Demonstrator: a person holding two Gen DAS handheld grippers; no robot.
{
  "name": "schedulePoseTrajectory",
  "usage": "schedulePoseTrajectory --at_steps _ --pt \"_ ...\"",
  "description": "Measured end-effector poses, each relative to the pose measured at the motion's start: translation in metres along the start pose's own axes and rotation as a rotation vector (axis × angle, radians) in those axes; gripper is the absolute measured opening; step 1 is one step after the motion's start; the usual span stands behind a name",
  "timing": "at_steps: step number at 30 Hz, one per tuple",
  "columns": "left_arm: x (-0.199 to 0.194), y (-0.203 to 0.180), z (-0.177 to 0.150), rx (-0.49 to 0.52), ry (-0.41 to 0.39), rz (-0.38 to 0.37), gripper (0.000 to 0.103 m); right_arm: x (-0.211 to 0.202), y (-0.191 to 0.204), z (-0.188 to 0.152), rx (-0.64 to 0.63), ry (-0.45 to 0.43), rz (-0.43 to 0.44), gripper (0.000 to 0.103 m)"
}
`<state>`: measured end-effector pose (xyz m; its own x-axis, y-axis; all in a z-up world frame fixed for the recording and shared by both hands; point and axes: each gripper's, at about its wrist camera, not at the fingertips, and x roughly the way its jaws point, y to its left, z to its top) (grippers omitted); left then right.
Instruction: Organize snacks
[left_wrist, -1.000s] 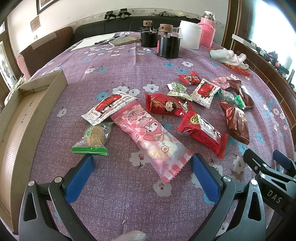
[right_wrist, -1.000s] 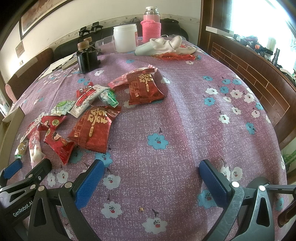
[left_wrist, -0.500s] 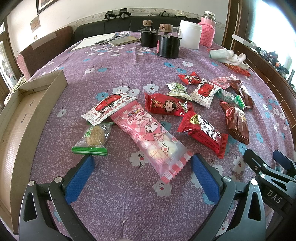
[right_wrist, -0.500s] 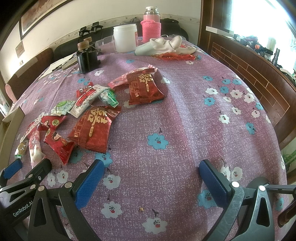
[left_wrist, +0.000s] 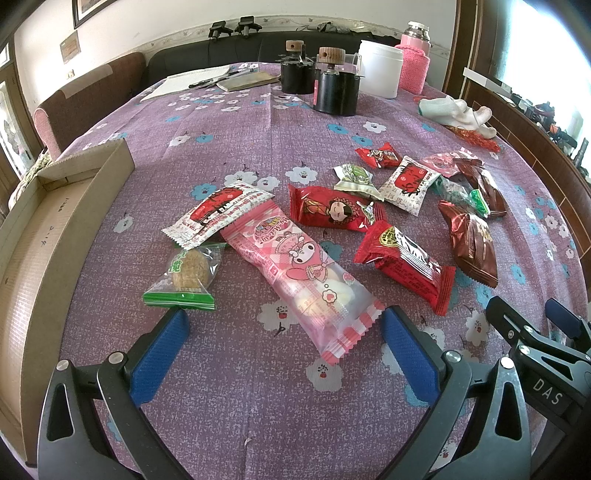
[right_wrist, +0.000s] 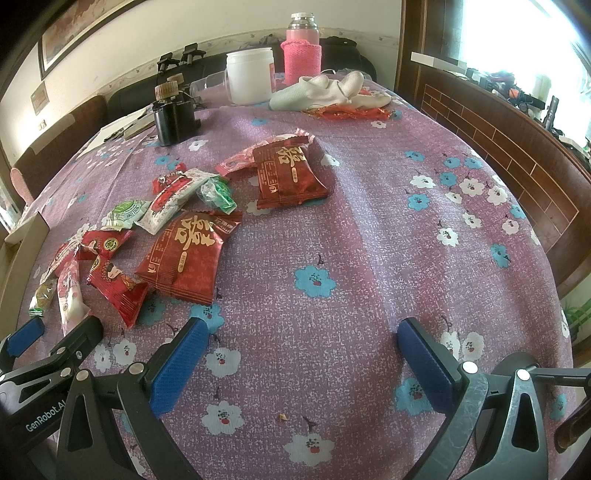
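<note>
Several snack packets lie scattered on a purple flowered tablecloth (left_wrist: 236, 140). A long pink packet (left_wrist: 299, 269) lies just ahead of my left gripper (left_wrist: 284, 332), which is open and holds nothing. Beside it are a green-edged cookie packet (left_wrist: 186, 275), a white-and-red packet (left_wrist: 218, 212) and red packets (left_wrist: 406, 262). A cardboard box (left_wrist: 55, 221) stands open at the left. My right gripper (right_wrist: 301, 343) is open over bare cloth, with dark red packets (right_wrist: 186, 254) ahead to its left. The right gripper's tips (left_wrist: 532, 328) show in the left wrist view at lower right.
At the far end stand black holders with wooden knobs (left_wrist: 334, 86), a white jar (left_wrist: 380, 68), a pink-sleeved flask (left_wrist: 413, 61), white cloth (left_wrist: 458, 112) and papers (left_wrist: 192, 79). A wooden ledge (right_wrist: 491, 122) borders the right side. A sofa (left_wrist: 221, 59) is behind.
</note>
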<state>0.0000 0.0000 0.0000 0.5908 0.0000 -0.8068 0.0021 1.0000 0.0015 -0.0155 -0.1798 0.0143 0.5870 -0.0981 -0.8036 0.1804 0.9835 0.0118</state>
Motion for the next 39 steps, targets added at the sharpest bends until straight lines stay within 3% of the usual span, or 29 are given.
schedulePoseTrajectory --at_steps 8,14,19,23,26,31,35,39 --pt "0.0 0.0 0.0 0.007 0.005 -0.006 0.103 0.0 0.0 0.0 0.0 0.0 0.0 0.103" --pt "-0.002 0.001 -0.001 0.06 0.058 -0.037 0.103 0.0 0.0 0.0 0.0 0.0 0.0 0.103" --pt "-0.009 0.001 -0.007 0.101 0.078 -0.066 0.103 0.0 0.0 0.0 0.0 0.0 0.0 0.103" --pt "-0.024 0.01 -0.013 0.073 0.089 -0.121 0.103 0.0 0.0 0.0 0.0 0.0 0.0 0.103" --pt "-0.052 0.024 -0.014 0.041 0.002 -0.172 0.103 0.0 0.0 0.0 0.0 0.0 0.0 0.103" --pt "-0.109 0.062 -0.022 -0.052 -0.235 -0.213 0.103 0.0 0.0 0.0 0.0 0.0 0.0 0.103" --pt "-0.133 0.096 -0.027 -0.101 -0.283 -0.224 0.103 0.0 0.0 0.0 0.0 0.0 0.0 0.103" --pt "-0.151 0.126 -0.034 -0.164 -0.356 -0.171 0.103 0.0 0.0 0.0 0.0 0.0 0.0 0.103"
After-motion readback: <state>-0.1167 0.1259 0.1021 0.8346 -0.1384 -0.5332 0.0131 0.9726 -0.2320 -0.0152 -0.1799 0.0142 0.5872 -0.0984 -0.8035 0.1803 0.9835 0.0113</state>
